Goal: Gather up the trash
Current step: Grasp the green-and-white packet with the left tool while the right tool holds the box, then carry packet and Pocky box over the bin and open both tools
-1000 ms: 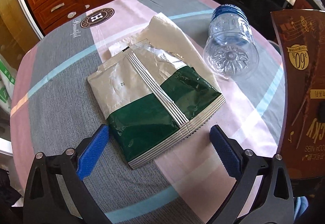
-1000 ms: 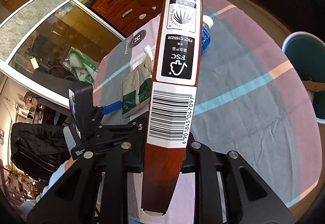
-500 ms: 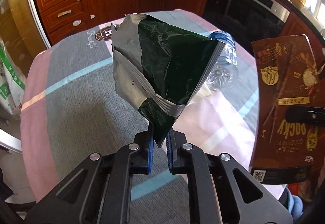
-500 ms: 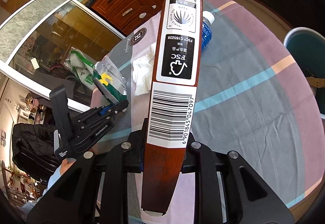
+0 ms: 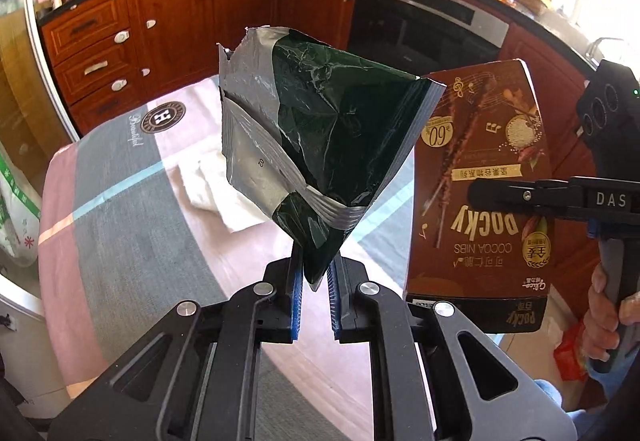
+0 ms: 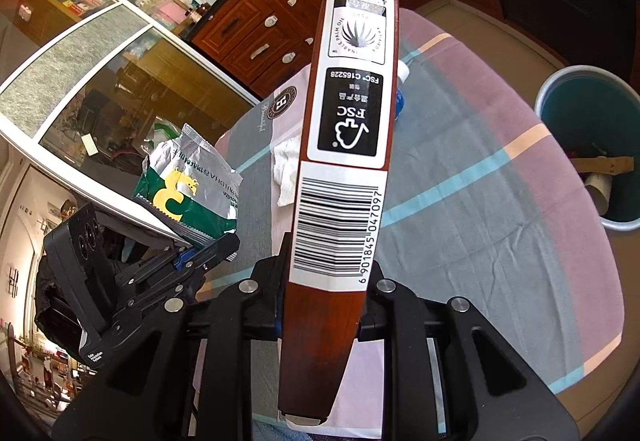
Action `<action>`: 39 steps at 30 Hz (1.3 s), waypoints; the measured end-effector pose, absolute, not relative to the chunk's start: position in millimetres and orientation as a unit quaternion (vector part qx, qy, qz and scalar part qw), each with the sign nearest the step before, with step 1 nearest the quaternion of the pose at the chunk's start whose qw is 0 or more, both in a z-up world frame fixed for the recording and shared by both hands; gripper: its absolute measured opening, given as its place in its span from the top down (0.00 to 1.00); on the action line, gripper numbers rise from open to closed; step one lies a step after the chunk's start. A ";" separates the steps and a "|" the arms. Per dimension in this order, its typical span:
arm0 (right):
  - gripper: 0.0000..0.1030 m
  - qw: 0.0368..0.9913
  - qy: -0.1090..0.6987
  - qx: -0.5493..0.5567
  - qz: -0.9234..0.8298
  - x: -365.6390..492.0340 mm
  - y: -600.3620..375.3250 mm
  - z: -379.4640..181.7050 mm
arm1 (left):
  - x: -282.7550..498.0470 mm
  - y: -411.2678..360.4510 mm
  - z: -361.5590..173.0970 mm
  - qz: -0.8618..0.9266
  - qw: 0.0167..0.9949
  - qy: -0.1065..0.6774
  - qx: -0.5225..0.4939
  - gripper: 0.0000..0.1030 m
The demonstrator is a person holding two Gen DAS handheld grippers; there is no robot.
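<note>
My left gripper [image 5: 314, 291] is shut on a corner of a green and silver snack wrapper [image 5: 320, 145] and holds it up above the table. The wrapper also shows in the right wrist view [image 6: 188, 189], above the left gripper [image 6: 192, 255]. My right gripper [image 6: 322, 309] is shut on a brown Pocky box [image 6: 344, 169], held upright. The box also shows in the left wrist view [image 5: 480, 185]. A crumpled white tissue [image 5: 208, 185] lies on the striped tablecloth [image 5: 120, 241]. A plastic bottle [image 6: 401, 89] peeks out behind the box.
A blue-lined trash bin [image 6: 592, 145] with some rubbish in it stands on the floor beyond the table's right edge. Wooden kitchen cabinets [image 5: 168, 21] and an oven [image 5: 424, 25] stand behind the table. A glass sliding door [image 6: 80, 81] is at the left.
My left gripper closed on the wrapper, which lay flat on the table, and lifted it up. The tissue beneath it is now uncovered. The right gripper kept holding the box.
</note>
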State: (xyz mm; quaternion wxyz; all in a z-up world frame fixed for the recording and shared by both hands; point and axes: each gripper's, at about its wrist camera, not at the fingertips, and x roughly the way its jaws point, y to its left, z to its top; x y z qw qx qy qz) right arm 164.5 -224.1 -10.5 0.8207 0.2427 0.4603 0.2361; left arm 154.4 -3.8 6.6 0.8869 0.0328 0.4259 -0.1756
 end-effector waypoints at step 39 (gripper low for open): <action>0.61 0.781 0.559 0.267 0.079 277.3 -468.3 -105.2 | 272.9 -325.7 -85.9 -0.350 0.752 0.553 0.074 0.52</action>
